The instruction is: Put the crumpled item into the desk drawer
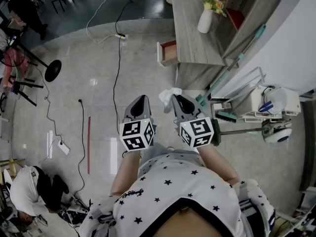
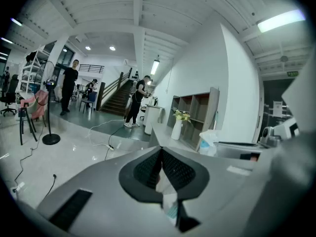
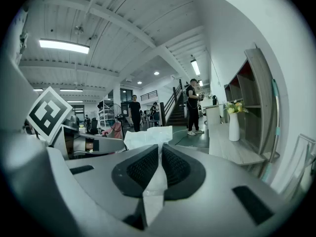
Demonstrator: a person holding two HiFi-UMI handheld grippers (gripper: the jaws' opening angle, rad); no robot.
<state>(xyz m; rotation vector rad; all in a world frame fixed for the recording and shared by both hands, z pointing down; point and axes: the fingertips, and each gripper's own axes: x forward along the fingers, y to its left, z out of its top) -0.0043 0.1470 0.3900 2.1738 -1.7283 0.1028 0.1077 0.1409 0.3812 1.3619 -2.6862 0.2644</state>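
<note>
A white crumpled tissue sticks out of my right gripper, whose jaws are shut on it. In the right gripper view the tissue bulges above the closed pads and trails down between them. My left gripper is beside it on the left, shut and holding nothing; its own view shows the pads pressed together. Both are held over the floor, short of the grey desk. The desk's drawer stands pulled open on its left side, ahead of the grippers.
A white vase with flowers stands on the desk, with a shelf unit behind it. A teal-handled broom leans by the desk's near end, and white appliances sit to the right. Cables cross the floor; people stand farther off.
</note>
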